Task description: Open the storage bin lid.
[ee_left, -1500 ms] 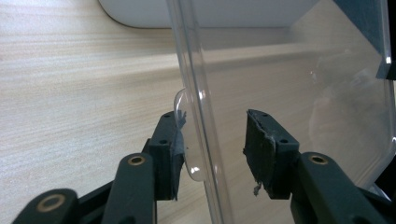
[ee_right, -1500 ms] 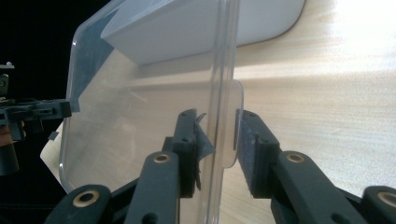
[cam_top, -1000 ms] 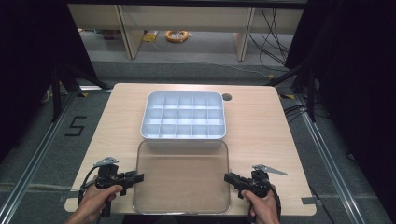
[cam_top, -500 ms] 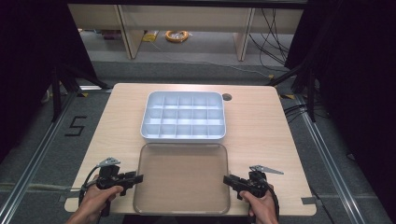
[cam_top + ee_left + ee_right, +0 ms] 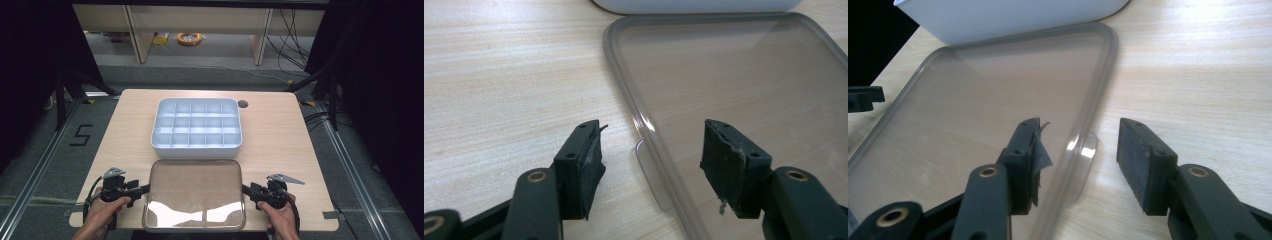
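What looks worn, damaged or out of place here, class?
The pad lining on the right gripper is peeling: a torn flap curls off its inner jaw. The left gripper shows frayed pad edges too. The clear lid lies flat before the white divided tray, overhanging the table's near edge slightly.

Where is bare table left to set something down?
Bare table runs right of the tray, with another strip left of it. The near edge is crowded: lid between left gripper and right gripper.
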Available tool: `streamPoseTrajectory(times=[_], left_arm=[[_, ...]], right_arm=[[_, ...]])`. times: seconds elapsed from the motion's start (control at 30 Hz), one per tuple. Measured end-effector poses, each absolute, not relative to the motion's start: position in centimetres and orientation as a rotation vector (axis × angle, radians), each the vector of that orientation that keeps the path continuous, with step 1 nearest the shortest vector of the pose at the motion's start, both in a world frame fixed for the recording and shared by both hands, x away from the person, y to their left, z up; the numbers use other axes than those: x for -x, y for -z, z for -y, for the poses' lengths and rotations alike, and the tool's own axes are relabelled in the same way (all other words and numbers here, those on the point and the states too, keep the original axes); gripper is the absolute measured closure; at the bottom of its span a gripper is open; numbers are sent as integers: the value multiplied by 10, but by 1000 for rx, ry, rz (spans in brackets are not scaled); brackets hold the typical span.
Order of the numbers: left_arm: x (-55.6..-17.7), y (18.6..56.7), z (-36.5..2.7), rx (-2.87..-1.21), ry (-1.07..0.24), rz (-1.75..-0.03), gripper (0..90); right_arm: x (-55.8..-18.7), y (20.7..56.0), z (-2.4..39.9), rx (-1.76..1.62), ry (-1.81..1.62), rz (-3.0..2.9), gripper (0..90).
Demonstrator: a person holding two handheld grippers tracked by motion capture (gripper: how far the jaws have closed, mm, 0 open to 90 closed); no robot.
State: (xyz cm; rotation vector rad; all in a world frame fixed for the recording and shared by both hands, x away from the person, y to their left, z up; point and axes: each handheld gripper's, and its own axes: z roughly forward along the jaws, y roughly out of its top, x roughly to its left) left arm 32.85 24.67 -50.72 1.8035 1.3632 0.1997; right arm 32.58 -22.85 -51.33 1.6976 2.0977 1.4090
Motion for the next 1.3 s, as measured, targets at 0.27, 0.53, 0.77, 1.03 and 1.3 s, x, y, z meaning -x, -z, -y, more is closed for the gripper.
streamPoseTrajectory(times=[0.27, 0.53, 0.77, 1.03, 1.3], left_arm=[[-327, 505, -245, -1810, -220, -1317, 350], [-324, 502, -243, -1851, -232, -1266, 278], [-321, 498, -239, -1865, -261, -1191, 210], [-315, 493, -238, -1862, -262, -1121, 171], [-308, 492, -239, -1874, -271, -1099, 165]], right_arm=[[-323, 502, 224, -1682, -1458, -2075, 438], [-326, 496, 226, -1491, -1440, -2087, 329], [-325, 492, 228, -1448, -1511, -2075, 207], [-316, 486, 229, -1404, -1549, -2073, 158], [-309, 481, 224, -1344, -1552, -2106, 159]])
